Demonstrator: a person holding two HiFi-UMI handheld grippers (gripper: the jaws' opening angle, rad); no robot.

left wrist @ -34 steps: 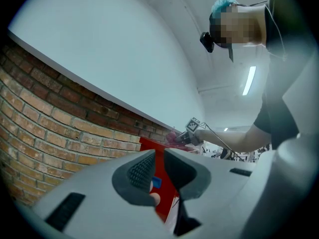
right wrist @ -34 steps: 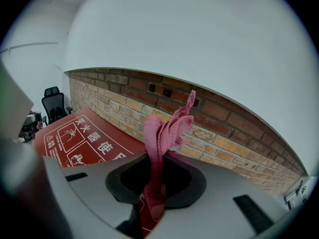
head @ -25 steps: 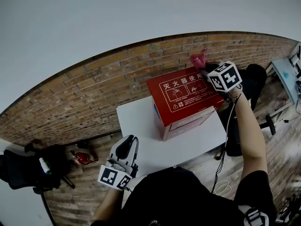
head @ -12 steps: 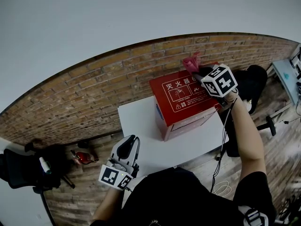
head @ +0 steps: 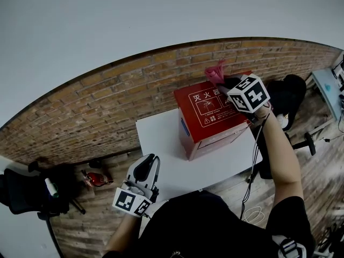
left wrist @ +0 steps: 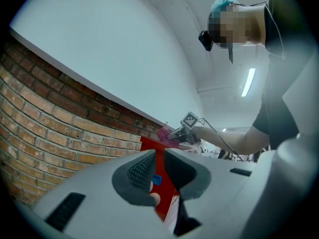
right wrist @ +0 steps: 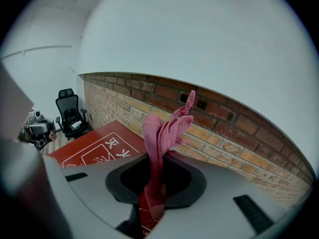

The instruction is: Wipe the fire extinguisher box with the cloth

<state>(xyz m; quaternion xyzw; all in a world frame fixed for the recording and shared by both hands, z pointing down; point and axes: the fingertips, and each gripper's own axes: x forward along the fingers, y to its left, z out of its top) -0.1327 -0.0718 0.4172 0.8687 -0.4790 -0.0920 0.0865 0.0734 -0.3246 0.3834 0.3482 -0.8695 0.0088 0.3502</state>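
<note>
Clamping the cloth (right wrist: pixel 162 133), the right gripper (right wrist: pixel 158 176) hovers at the fire extinguisher box (head: pixel 212 117) top. Wiping seems barely begun. The left gripper (left wrist: pixel 157 171) has its jaws narrowly apart, empty.

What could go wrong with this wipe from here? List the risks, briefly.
1. The cloth is pinched in the right gripper by a narrow fold, with most of it sticking up free; it might pull out under rubbing.
2. The left gripper is away from the box, so nothing braces it; it may slide on the table.

The right claw (head: pixel 223 80) has slid the cloth (head: pixel 215 72) leftward across the box (head: pixel 207 120) top.
</note>
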